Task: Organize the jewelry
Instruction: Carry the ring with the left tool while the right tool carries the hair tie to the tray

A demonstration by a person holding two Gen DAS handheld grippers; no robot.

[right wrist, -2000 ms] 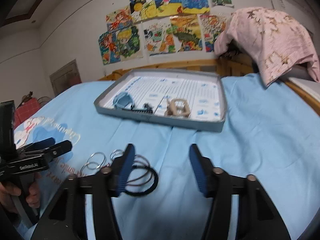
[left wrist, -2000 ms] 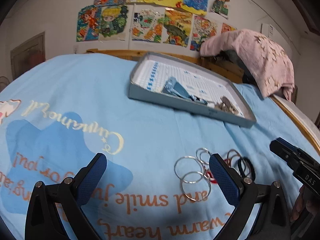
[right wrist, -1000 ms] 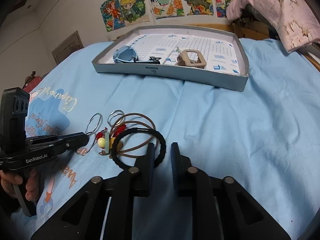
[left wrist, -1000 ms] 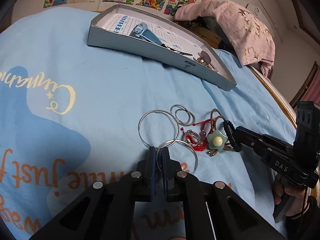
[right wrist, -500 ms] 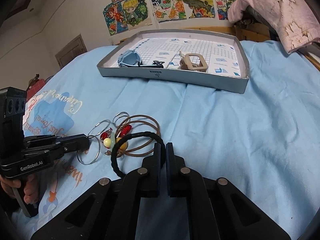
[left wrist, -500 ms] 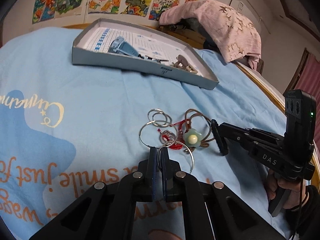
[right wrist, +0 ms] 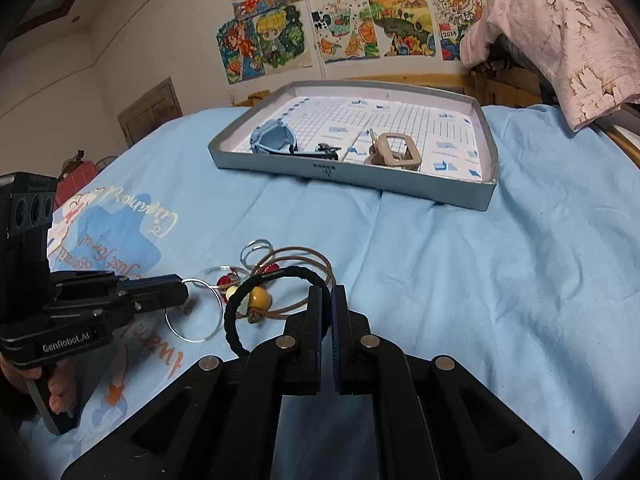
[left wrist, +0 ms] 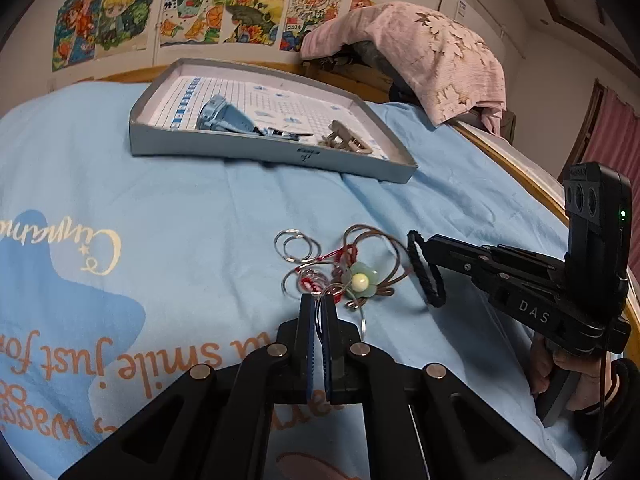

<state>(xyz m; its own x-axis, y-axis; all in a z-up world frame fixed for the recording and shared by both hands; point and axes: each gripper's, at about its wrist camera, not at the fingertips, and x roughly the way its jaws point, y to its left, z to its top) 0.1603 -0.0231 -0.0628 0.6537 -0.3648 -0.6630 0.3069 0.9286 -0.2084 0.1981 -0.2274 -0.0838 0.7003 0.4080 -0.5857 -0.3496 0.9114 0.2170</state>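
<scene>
Left tongs (left wrist: pixel 319 308), lower centre of the left wrist view: jaws closed on a thin silver ring (right wrist: pixel 195 310), whose wire passes between the blue pads. In the right wrist view the same ring hangs from the tip of the left tongs (right wrist: pixel 180 290) at centre left, tilted off the bedsheet (right wrist: pixel 480 280).

Right tongs (right wrist: pixel 327 300), lower centre of the right wrist view: jaws closed on a black braided hair tie (right wrist: pixel 244 300); the loop stands up to the left of the pads. In the left wrist view the tie (left wrist: pixel 426 270) hangs at the tip of the right tongs (left wrist: pixel 418 246), right of centre.

Remaining jewelry lies in a small heap on the light blue bedsheet at mid-frame: two small silver rings (left wrist: pixel 297 245), a red cord piece (left wrist: pixel 340 258), a pale green flower charm with a cream bead (left wrist: pixel 361 279), and brown cord loops (left wrist: pixel 374 236). The items overlap; exact tangling cannot be told.

Grey tray (left wrist: pixel 260 152), upper centre, well apart from the heap. It holds a blue watch (left wrist: pixel 226 118), a dark clip (left wrist: pixel 280 132) and a beige clip (left wrist: pixel 346 140).

A pink cloth (left wrist: pixel 420 48) sits at the upper right; drawings (left wrist: pixel 180 12) are on the wall.
</scene>
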